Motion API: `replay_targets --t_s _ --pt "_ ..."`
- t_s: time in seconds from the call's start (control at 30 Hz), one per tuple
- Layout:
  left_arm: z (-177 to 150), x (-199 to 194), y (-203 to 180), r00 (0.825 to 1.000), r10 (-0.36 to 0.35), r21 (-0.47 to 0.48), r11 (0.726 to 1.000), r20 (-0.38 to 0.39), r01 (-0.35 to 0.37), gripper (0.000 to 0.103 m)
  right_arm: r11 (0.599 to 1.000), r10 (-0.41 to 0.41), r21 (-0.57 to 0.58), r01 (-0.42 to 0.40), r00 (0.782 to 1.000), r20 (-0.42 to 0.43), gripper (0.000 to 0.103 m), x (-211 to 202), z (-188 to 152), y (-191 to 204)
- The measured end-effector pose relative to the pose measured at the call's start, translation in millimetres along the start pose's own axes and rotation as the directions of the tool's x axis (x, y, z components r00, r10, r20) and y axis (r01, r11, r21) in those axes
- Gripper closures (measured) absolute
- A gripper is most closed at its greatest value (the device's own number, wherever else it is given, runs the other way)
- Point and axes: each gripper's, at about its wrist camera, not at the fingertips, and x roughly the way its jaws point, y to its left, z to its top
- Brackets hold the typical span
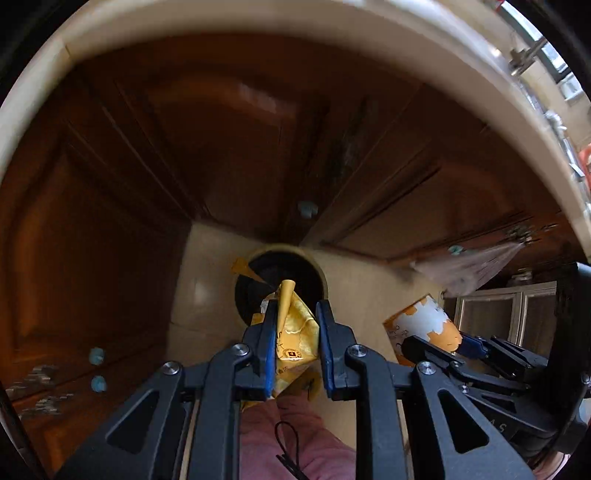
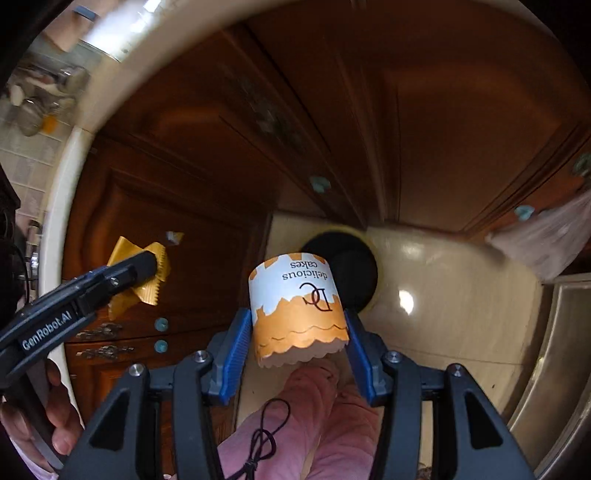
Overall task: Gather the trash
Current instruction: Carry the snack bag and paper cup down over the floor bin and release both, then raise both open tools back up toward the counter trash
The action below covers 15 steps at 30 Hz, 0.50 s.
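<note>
Trash bin (image 1: 284, 284) lay ahead at centre frame, beyond left hand-held gripper (image 1: 295, 347) clamped on wrapper (image 1: 295, 332) and right hand-held gripper (image 2: 299, 332) clamped on cup (image 2: 295, 306).

Dark wood cabinets (image 1: 229, 147) with teal knobs (image 2: 161, 324) meet a glossy beige floor (image 2: 443, 317); pale counter edge (image 1: 332, 22) above.

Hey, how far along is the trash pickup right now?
Both pieces are picked up, neither is binned yet. The left gripper is shut on the yellow wrapper, held over the bin. The right gripper is shut on the paper cake cup. Left to do: drop both in.
</note>
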Motion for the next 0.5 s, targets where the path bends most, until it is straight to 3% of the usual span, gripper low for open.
replay_targets --t_s 0.13,0.2,0.37,0.5 --pt "-3.5 67.2 11.7 0.998 -0.007 -0.013 1.000 -0.055 0.006 0.083 1.000 -0.011 0.014 0.012 0.999 -0.047 0.052 60.0 6.7 -14.2" --pt "-5.3 95.3 20.0 0.997 -0.010 -0.028 1.000 -0.071 0.008 0.073 1.000 -0.010 0.025 0.012 0.998 -0.062 0.050 87.2 11.6 -18.9" --pt "-4.5 146.5 43.3 0.995 0.025 -0.082 0.996 -0.096 -0.033 0.033 0.998 0.001 0.058 0.003 0.997 -0.081 0.046 146.0 21.4 -36.2" --pt "-0.4 162.7 59.2 0.994 0.050 -0.105 0.993 -0.093 -0.060 0.024 0.994 0.026 0.109 -0.014 0.994 -0.105 0.041 176.5 27.5 -47.0"
